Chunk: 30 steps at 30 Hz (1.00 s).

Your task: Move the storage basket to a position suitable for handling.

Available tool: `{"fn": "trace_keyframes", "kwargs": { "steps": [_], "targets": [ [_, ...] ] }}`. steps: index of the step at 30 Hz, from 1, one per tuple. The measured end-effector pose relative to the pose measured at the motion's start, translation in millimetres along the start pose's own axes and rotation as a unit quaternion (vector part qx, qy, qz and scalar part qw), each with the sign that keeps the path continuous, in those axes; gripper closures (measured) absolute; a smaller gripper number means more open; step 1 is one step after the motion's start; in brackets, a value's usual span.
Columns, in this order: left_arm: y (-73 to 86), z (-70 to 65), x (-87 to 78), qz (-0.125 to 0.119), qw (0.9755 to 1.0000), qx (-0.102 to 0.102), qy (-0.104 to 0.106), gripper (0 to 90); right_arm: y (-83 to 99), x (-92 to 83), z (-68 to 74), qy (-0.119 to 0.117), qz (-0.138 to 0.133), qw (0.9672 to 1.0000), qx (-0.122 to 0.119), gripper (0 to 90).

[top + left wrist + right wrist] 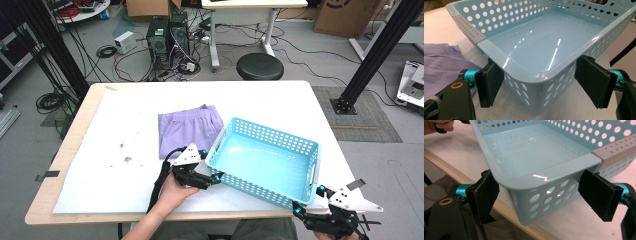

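My left gripper [536, 85] & right gripper [541, 200], both jaws wide open, holding nothing, each straddle a near corner of light-blue perforated plastic basket [300, 145].

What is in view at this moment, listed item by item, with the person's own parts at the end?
basket: one, light blue with perforated walls and grey handle strips, empty, right half of the table, near corners close to the front edge
folded garment: one, lilac, table centre, left of the basket
table: one, white sheet over a wooden top
stool: one, black, beyond the far edge
computer towers: two, black, floor, cables around
cardboard boxes: brown, far floor
left gripper: one, black with blue fittings, open, jaws straddle the basket's near left corner
right gripper: one, same, open, straddles the near right corner
hand: one, holding the left gripper
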State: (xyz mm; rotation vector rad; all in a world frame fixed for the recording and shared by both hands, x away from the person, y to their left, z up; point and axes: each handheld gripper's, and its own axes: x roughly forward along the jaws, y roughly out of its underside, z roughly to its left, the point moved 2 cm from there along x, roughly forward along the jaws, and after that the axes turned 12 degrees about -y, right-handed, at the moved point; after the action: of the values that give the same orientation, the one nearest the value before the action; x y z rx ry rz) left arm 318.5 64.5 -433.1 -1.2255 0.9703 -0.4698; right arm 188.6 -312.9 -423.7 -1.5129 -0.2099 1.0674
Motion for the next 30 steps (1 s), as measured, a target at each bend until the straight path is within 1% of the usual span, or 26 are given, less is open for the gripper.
{"fn": "trace_keyframes", "kwargs": {
  "steps": [1,3,4,6,8,12,14,15,16,19,21,23,24,25,26,27,30],
  "targets": [
    [-3.6,-1.0,-1.2,-0.008,1.0,-0.002,-0.002,23.8,-0.5,1.0,2.0,0.019,0.011,0.9996,-0.018,17.3],
    [-4.7,-0.8,-1.6,-0.011,0.9999,-0.005,0.001,23.8,-0.7,0.5,1.7,0.018,0.009,0.9997,-0.015,17.3],
    [-4.7,-0.9,-1.7,-0.012,0.9999,-0.005,0.001,23.8,-0.8,-0.4,1.4,0.013,0.004,0.9999,-0.006,17.4],
    [-4.4,-1.6,-1.6,-0.011,0.9999,-0.005,0.001,23.8,-0.7,-1.0,1.0,0.014,0.003,0.9999,-0.008,17.3],
    [-3.9,-2.8,-1.6,-0.006,1.0,-0.001,-0.001,23.9,-0.3,-0.6,-0.2,0.012,0.001,0.9999,0.0,17.0],
    [-3.1,-6.3,-0.5,-0.002,0.9999,0.006,-0.008,23.9,0.9,1.4,-2.3,0.012,0.0,0.9996,0.025,14.6],
    [-2.1,-6.0,0.9,0.003,0.9999,0.007,-0.009,23.0,1.7,3.0,-4.8,0.01,-0.001,0.9996,0.028,14.2],
    [-1.6,-5.8,1.5,0.005,1.0,0.003,-0.007,22.2,2.7,4.3,-5.7,0.01,0.001,0.9994,0.033,14.4],
    [-0.9,-4.3,2.8,0.008,1.0,0.0,-0.005,22.2,2.7,4.3,-5.7,0.01,0.001,0.9994,0.033,14.4],
    [-0.4,-1.9,4.8,0.012,0.9999,-0.011,-0.002,20.7,2.7,6.2,-7.7,0.002,0.0,0.999,0.045,14.3],
    [-1.2,-1.7,6.7,0.012,0.9998,-0.014,-0.001,19.5,2.2,6.9,-10.8,-0.001,-0.003,0.9982,0.059,14.0],
    [-2.1,-1.5,7.4,0.011,0.9998,-0.015,-0.002,19.4,1.4,7.2,-13.9,-0.004,-0.005,0.9977,0.068,14.1],
    [-2.7,-2.2,7.3,0.01,0.9998,-0.016,-0.005,19.4,1.4,7.2,-13.9,-0.004,-0.005,0.9977,0.068,14.1],
    [-5.1,-5.8,5.1,0.0,0.9998,0.002,-0.018,21.4,0.2,6.9,-14.0,-0.001,-0.006,0.9978,0.066,14.2],
    [-5.1,-5.8,5.1,0.0,0.9998,0.002,-0.018,22.3,0.2,6.9,-14.0,-0.001,-0.006,0.9978,0.066,14.2],
    [-6.6,-6.9,4.6,0.001,0.9998,-0.006,-0.019,22.4,-0.9,6.6,-13.6,0.003,-0.007,0.9981,0.062,14.1],
    [-6.4,-6.8,4.7,0.002,0.9998,-0.008,-0.017,22.7,-1.5,5.4,-13.3,0.004,-0.01,0.9983,0.058,14.2]
  ]
}}
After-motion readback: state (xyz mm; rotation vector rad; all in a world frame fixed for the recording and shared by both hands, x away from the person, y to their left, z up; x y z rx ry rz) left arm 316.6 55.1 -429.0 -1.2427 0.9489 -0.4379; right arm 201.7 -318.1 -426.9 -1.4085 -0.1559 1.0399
